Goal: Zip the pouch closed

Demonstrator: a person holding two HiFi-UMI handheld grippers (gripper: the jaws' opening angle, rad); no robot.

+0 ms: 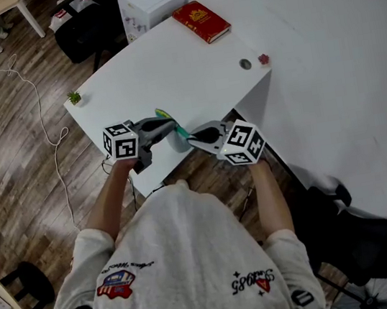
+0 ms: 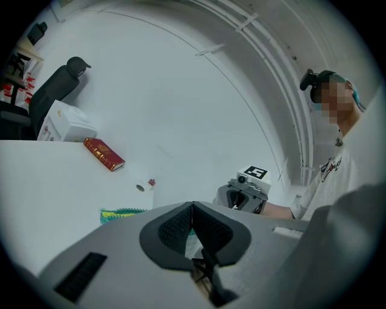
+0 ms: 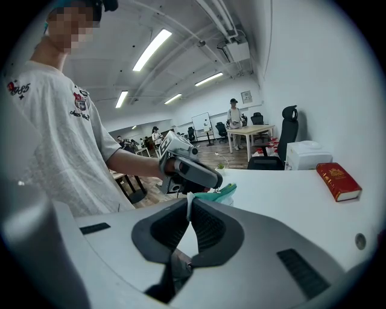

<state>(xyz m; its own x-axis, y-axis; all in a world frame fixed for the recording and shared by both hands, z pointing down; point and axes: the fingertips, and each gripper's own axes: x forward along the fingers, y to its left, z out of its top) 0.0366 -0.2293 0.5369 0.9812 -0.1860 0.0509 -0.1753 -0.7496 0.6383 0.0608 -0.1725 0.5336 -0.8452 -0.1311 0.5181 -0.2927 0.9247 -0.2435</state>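
Stock before you:

- You are holding two grippers, the left gripper (image 1: 171, 126) and the right gripper (image 1: 193, 140).
- They are carrying two marker cubes, a left marker cube (image 1: 121, 140) and a right marker cube (image 1: 242, 142).
- One pouch (image 1: 177, 130) is hanging between the grippers.
- One white table (image 1: 166, 74) is bearing:
  - one red book (image 1: 201, 21)
  - one white box (image 1: 151, 2)
  - one small potted plant (image 1: 74, 97)
  - one small grey round thing (image 1: 245, 64)
  - one tiny red thing (image 1: 263, 59)
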